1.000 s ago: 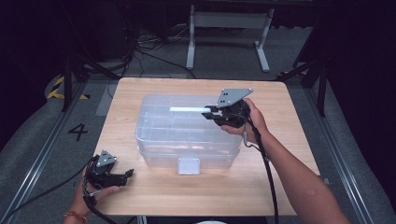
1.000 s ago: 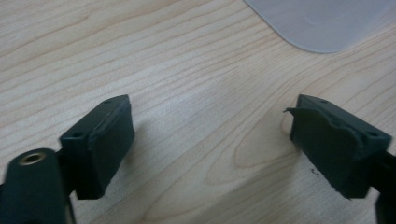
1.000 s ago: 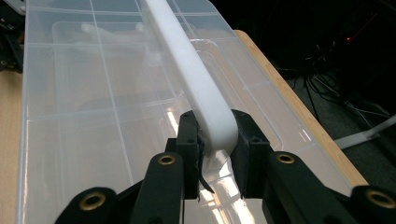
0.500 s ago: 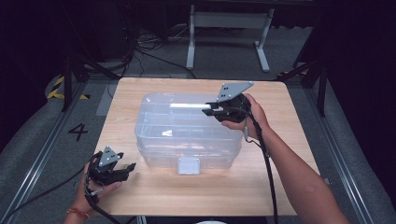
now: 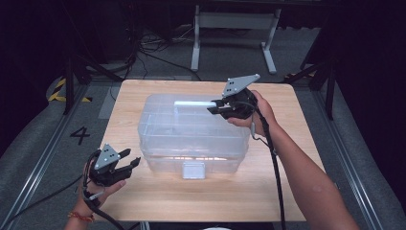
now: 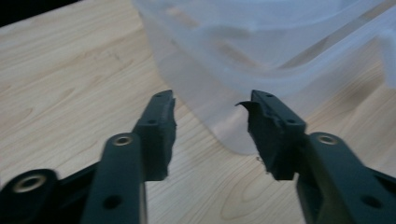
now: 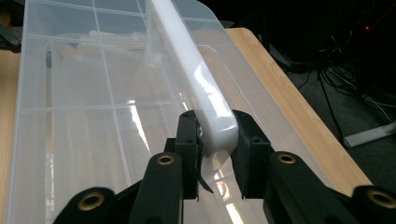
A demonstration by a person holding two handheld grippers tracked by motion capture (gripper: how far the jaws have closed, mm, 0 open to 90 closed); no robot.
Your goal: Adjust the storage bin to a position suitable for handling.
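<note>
A clear plastic storage box point(image 5: 191, 134) with a lid stands in the middle of the wooden table point(image 5: 297, 143). Its white handle point(image 5: 194, 103) rises from the lid. My right gripper point(image 5: 213, 109) is shut on the handle's right end; in the right gripper view both pads press the white handle point(image 7: 187, 65) of the lid point(image 7: 74, 93). My left gripper point(image 5: 131, 160) hovers off the box's front left corner. Its jaws have just been closing, with nothing between them. In the left gripper view the gripper point(image 6: 210, 121) points at the box's corner point(image 6: 261, 56), apart from it.
A pale latch point(image 5: 193, 169) sits on the box's front wall. Bare wood lies in front of the box and to its right. Beyond the table's far edge are a metal stand point(image 5: 230, 21) and floor cables.
My left gripper has risen and shifted a little toward the box, and its jaws stand narrower than before. The right gripper and the handle have kept still.
</note>
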